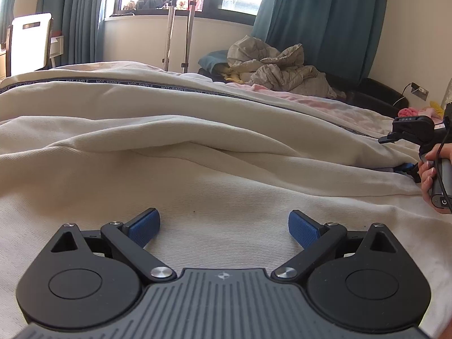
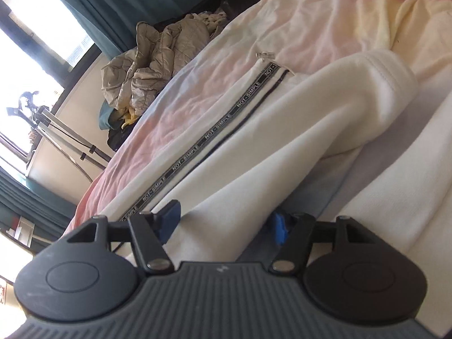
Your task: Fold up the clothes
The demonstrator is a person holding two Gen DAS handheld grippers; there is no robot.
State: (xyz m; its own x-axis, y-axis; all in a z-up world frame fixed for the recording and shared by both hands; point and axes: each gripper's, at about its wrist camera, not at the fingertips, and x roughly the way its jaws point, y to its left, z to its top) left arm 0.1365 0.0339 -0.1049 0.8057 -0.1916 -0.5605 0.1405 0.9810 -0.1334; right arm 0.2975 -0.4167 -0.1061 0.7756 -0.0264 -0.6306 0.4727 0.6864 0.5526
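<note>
Two grippers: my left gripper [image 1: 223, 230] gapes empty over the soft, limp cream knit garment with black lettered tape [image 1: 197, 147]; right gripper [image 2: 223, 223] straddles a thick fold [image 2: 226, 214], grip unclear; I'd pinch hems.

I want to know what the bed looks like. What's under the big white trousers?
Under the white trousers a pink sheet shows beside them, reaching to the bed's edge. Directly beneath the cloth nothing can be seen, because the trousers cover it.
</note>
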